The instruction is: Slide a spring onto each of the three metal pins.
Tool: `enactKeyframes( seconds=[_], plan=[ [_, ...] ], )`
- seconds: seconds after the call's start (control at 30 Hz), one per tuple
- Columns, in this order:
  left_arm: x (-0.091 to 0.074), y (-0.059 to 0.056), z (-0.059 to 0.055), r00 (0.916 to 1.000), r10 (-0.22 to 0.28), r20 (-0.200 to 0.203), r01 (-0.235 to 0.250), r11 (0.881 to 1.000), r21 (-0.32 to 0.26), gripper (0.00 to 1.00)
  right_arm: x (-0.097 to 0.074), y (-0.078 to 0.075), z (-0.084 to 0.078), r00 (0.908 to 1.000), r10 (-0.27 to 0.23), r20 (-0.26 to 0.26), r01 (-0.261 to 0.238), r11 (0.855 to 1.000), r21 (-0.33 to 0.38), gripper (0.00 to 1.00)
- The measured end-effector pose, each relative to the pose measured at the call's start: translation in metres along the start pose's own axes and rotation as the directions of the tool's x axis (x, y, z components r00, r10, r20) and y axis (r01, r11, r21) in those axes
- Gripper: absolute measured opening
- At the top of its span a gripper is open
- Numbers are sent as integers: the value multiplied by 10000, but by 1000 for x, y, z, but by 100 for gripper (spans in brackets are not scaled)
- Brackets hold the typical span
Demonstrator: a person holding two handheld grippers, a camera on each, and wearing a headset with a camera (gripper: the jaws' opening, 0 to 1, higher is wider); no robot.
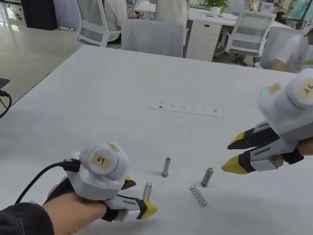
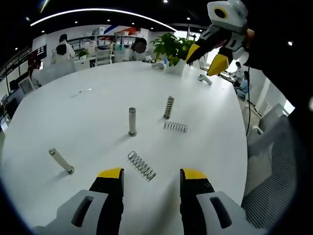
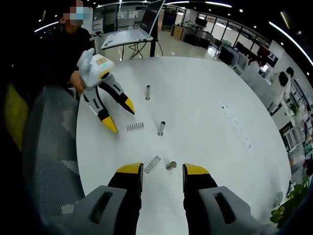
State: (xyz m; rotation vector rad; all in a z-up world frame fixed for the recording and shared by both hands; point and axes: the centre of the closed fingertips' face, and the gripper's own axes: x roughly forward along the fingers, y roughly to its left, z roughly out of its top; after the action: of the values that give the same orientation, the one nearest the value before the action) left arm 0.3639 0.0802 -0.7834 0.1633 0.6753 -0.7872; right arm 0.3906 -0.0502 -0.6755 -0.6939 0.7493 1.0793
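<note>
**Where the near spring lies from my left jaws**

Since both my tools are empty, the next pick turns on which loose spring sits closer to which jaws. The broad white table (image 1: 98, 98) carries everything; my white-bodied left gripper (image 2: 152, 173), with yellow-tipped black jaws, hangs low over the table's near edge, jaws spread wide and holding nothing; my matching right gripper (image 1: 227, 157) hovers higher and off to the right, jaws likewise parted and empty.

Three short grey metal pins are on the table: the middle pin (image 2: 132, 121) is bare and upright, straight ahead of my left jaws; the far-left pin (image 2: 61, 160) is bare too, and the fisheye shows it slanted, so I cannot tell whether it truly leans; the right-hand pin (image 2: 168, 106) appears already to wear a coil.

Two thin silver wire springs lie loose: the near spring (image 2: 142, 165) lies flat just ahead of my left jaws, about midway between them and apart from both tips, its long axis slanting across the gap rather than along it; the far spring (image 2: 175, 126) lies flat just beside the right-hand pin, nearer my right gripper.

I judge the left gripper should take the near spring, turning a little so the jaws close across the coil, then carry it to the middle pin beyond.
</note>
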Motion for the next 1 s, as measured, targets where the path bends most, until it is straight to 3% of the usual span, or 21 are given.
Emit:
enactKeyframes(
  seconds=[0.27,0.5,0.6,1.0],
  plan=[
    [4,1,-9,9997,48,-259,-52,9999,-147,40,3,5,-12,9997,-24,259,8,9982,594,39],
    [6,0,-8,9997,29,-234,-37,9995,-318,40,5,9,-20,9945,-237,1023,97,9909,1345,49],
    [8,-1,-8,9997,25,-223,-33,9994,-352,40,3,8,-21,9874,-500,1502,225,9836,1792,55],
    [10,0,-9,9996,153,-217,-162,9990,-408,38,-5,2,-15,9620,-1201,2450,533,9633,2632,77]
  ],
)
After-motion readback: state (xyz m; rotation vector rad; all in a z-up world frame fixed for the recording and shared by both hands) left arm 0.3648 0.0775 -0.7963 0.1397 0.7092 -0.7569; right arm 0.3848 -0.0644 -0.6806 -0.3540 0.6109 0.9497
